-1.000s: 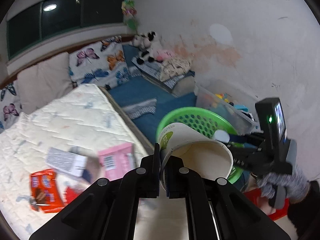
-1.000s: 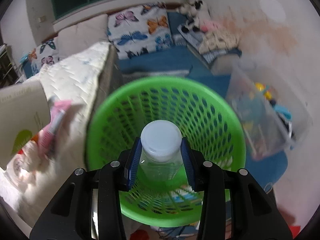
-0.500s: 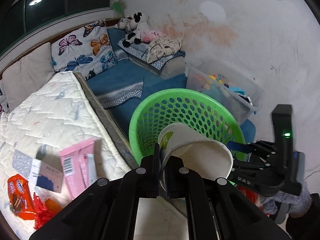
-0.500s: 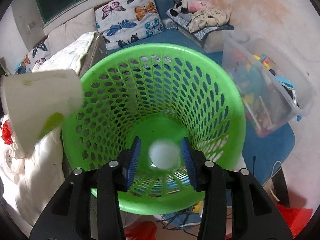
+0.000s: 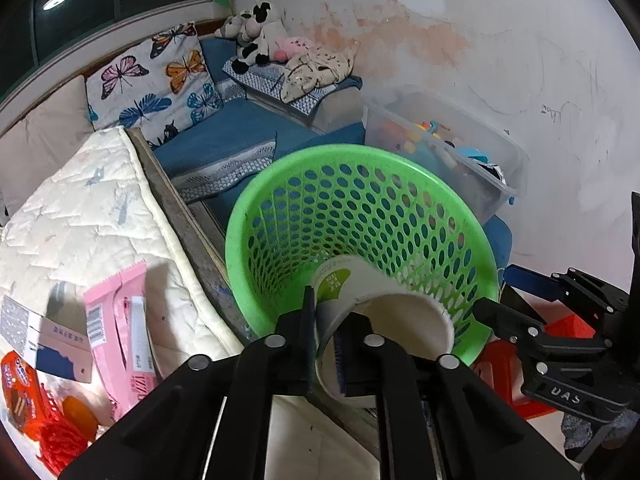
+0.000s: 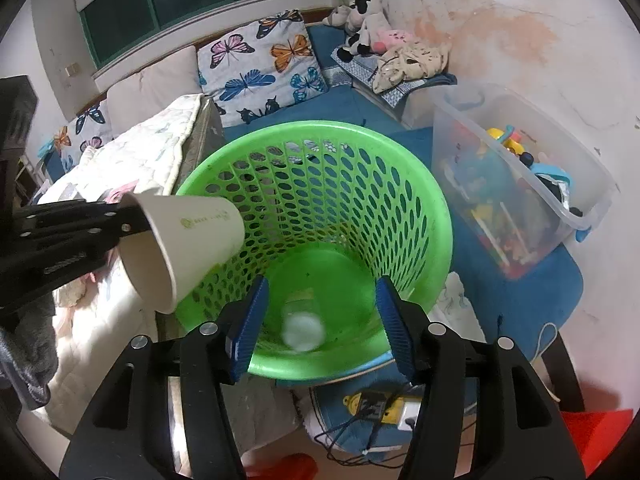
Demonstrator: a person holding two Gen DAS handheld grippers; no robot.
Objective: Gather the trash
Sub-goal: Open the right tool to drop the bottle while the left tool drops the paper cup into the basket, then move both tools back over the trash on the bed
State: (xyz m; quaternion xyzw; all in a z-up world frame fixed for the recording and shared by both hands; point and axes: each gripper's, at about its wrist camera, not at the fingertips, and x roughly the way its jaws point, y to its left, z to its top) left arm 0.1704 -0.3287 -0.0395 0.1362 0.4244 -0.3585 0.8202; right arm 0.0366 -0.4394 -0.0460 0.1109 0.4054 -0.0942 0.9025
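Left wrist view: left gripper (image 5: pixel 325 340) over near rim of green perforated basket (image 5: pixel 280 184). White paper cup (image 5: pixel 380 312) w/ green logo sits tilted, mouth toward camera; its wall is between the fingers, one finger outside, one inside the mouth. Jaws just starting to part, gap narrow; cup wall still between pads, looks pinched. Cup hangs partly over basket opening. Quilted mattress (image 5: pixel 80 208) at left w/ pink wrapper (image 5: pixel 120 332), orange snack pack (image 5: pixel 16 384), red mesh scrap (image 5: pixel 60 440). Right gripper (image 5: pixel 536 312) seen at right edge, beside basket.

Right wrist view: right gripper (image 6: pixel 322 322) above basket (image 6: pixel 400 152), blue pads well apart, jaws opening, nothing between them. Clear bottle w/ white cap (image 6: pixel 302 326), blurred, down inside basket near the bottom. Cup (image 6: pixel 188 248) held by left gripper (image 6: pixel 120 220) at basket's left rim, base pointing in over opening. Clear toy bin (image 6: pixel 520 200) to right of basket; butterfly cushion (image 6: pixel 256 68) behind.
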